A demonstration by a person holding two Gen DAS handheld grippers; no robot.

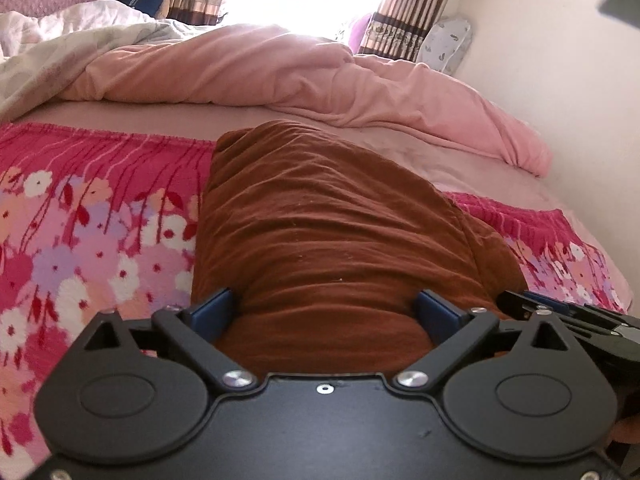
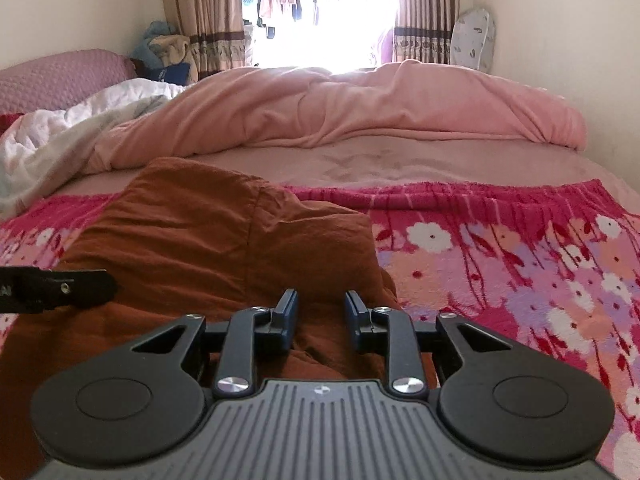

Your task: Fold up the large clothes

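A rust-brown garment (image 1: 320, 216) lies folded into a long bundle on the floral blanket (image 1: 92, 232), running away from me. My left gripper (image 1: 328, 304) is wide open at the garment's near end, its blue fingers on either side of the cloth. My right gripper (image 2: 322, 304) is partly open above the garment's (image 2: 208, 240) near right part, with cloth bunched between and below its fingers. The right gripper shows at the right edge of the left wrist view (image 1: 560, 312), and the left gripper shows at the left edge of the right wrist view (image 2: 56, 288).
A pink and red floral blanket (image 2: 500, 264) covers the near bed. A rumpled pink duvet (image 2: 360, 108) lies across the far side, with white bedding (image 2: 60, 128) at the left. A wall (image 1: 580, 92) runs along the right. Curtains (image 2: 208, 12) frame a bright window.
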